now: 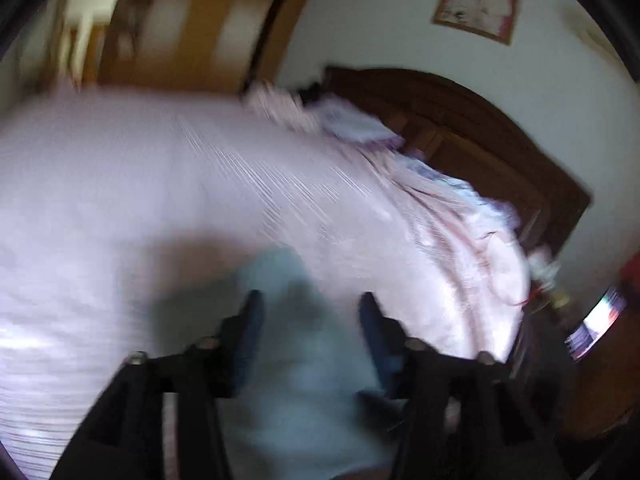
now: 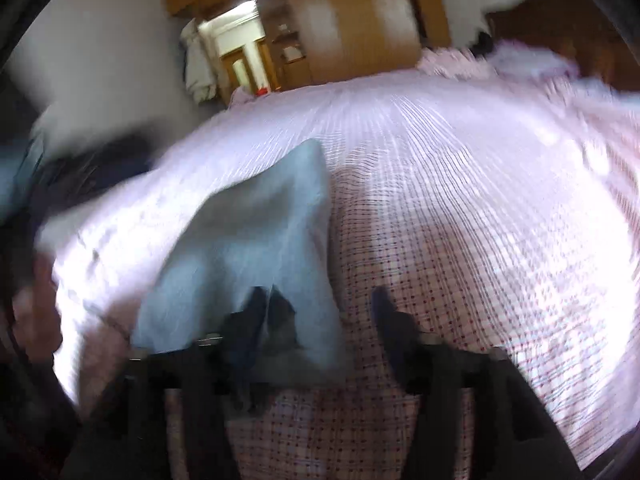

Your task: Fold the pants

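The left gripper (image 1: 310, 300) is seen with its jaws spread, nothing being pinched between them. The pants (image 1: 288, 336), a pale blue-grey cloth, are spread on the bed (image 1: 120, 168) directly below and between these jaws, blurred so that their folds cannot be made out; whether the jaw tips touch the cloth cannot be told. Beyond the jaws and to their right, a crumpled pink quilt (image 1: 472, 236) is heaped against a dark wooden headboard (image 1: 500, 136).

The right gripper (image 2: 320, 300) is likewise shown with its jaws spread wide. In that view the pants (image 2: 256, 224) are draped over and around the left jaw, reaching away ahead of it to a corner; the right jaw is set apart from the cloth, over the checked sheet (image 2: 440, 240) of the bed. No grip on the cloth is shown. Far ahead of the jaws a wooden wardrobe (image 2: 352, 20) and a lit doorway (image 2: 240, 40) are seen
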Demonstrator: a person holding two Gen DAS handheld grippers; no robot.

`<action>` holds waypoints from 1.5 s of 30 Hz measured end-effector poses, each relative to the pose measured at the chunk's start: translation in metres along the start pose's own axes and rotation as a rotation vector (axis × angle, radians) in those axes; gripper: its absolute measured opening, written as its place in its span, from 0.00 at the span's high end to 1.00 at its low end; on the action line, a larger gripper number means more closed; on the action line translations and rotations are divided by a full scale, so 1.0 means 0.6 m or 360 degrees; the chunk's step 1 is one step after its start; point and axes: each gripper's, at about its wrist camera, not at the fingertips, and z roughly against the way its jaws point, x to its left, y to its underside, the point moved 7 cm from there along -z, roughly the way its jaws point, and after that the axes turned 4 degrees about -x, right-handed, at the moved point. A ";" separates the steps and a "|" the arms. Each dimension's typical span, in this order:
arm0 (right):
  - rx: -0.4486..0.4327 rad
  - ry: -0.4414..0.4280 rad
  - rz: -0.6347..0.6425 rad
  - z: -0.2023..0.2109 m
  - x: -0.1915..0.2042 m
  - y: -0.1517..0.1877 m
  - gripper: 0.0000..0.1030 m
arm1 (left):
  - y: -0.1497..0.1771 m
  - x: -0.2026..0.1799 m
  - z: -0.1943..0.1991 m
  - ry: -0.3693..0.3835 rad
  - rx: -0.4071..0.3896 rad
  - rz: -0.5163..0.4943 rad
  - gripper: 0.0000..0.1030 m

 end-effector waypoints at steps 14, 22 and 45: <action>0.0235 -0.0353 -0.0687 -0.098 -0.047 -0.068 0.71 | 0.183 -0.053 0.012 -0.0437 0.0003 -0.0515 0.47; 0.0274 -0.0501 -0.0492 -0.090 0.039 -0.088 0.98 | 0.185 -0.001 0.060 -0.0758 -0.0066 -0.0516 0.95; 0.0413 0.0040 -0.0127 -0.142 -0.042 -0.059 0.65 | 0.116 0.021 0.077 -0.0250 -0.0108 -0.0128 0.66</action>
